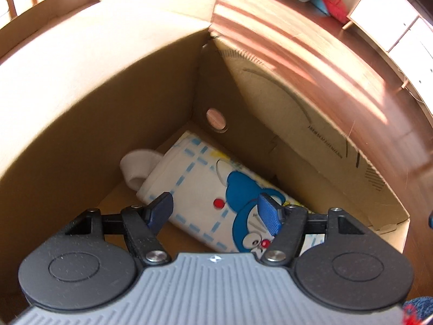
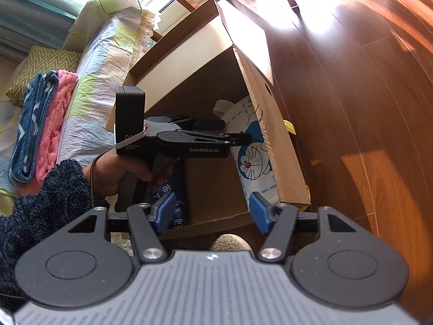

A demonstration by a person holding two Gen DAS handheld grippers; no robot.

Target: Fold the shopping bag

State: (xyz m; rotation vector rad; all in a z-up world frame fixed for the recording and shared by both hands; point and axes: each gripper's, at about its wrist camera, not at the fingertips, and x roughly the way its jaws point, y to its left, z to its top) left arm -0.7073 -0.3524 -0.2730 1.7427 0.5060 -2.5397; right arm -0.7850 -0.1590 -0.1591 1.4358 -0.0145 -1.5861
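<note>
Cardboard box [image 1: 81, 86] held the folded shopping bag [image 1: 200, 189], lying flat on its floor against the wall. My left gripper [image 1: 213, 212] hung above it, jaws wide, empty; right gripper [image 2: 211, 212] open too. Best withdraw straight up, clear of the flaps.

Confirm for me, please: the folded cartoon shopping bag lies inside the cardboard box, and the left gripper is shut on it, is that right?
Not quite. The shopping bag does lie inside the cardboard box, but the left gripper is not shut on it: the left wrist view shows its jaws apart above the bag, with no pad pressing on it.
</note>
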